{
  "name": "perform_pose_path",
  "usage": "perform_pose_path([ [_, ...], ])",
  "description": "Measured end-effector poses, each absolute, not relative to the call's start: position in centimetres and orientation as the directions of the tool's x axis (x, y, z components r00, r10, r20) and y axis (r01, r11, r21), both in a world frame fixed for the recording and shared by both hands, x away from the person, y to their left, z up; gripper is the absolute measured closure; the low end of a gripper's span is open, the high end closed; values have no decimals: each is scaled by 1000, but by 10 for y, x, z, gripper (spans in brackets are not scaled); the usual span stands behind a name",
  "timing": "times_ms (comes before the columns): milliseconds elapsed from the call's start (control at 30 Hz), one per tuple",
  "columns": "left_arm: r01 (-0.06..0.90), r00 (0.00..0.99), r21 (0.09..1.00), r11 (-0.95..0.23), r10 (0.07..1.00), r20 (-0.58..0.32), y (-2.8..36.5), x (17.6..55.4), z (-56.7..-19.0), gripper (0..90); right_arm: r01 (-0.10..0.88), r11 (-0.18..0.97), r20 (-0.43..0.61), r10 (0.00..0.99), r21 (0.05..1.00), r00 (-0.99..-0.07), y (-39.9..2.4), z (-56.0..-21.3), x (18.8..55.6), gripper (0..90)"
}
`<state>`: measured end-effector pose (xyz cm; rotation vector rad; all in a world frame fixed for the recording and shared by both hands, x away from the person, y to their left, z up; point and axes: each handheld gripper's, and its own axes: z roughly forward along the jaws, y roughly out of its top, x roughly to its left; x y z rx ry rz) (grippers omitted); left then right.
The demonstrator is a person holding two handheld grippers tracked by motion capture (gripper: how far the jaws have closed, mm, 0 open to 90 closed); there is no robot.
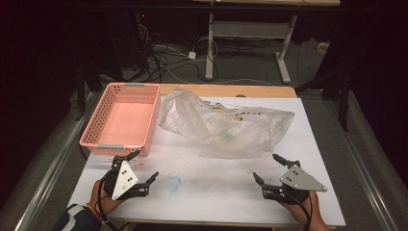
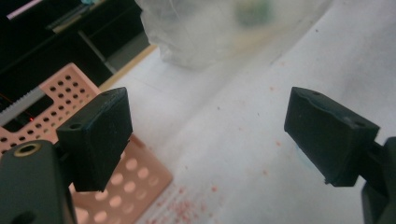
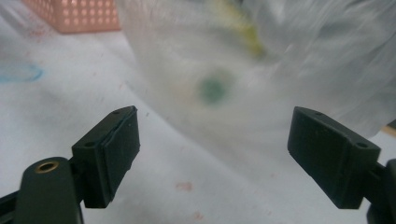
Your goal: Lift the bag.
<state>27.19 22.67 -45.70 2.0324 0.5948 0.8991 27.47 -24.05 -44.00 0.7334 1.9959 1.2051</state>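
Both grippers, left (image 1: 143,166) and right (image 1: 264,167), gape empty. A crumpled clear plastic bag (image 1: 226,126) lies just ahead of them; a careless pinch could snag only film, and its contents slip out.

Two hands enter from the bottom edge of the high view, each holding a black two-jaw gripper topped by a grey three-cornered plate. The left gripper (image 1: 143,166) sits at the lower left of the frame, its fingers (image 2: 98,135) spread wide with nothing between them. The right gripper (image 1: 269,168) sits at the lower right, fingers (image 3: 112,149) likewise parted and empty. A striped sleeve (image 1: 77,217) covers the left forearm.
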Motion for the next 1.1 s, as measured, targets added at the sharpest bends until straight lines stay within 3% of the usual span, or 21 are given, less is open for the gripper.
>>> perform_pose_path([
  [400,155,662,797,-584,660,355,236,267,-468,150,152,448,-264,732,881,-628,-242,-457,268,174],
  [1100,167,666,796,-581,662,343,234,268,-467,150,139,455,-267,715,880,-646,-241,-456,267,177],
])
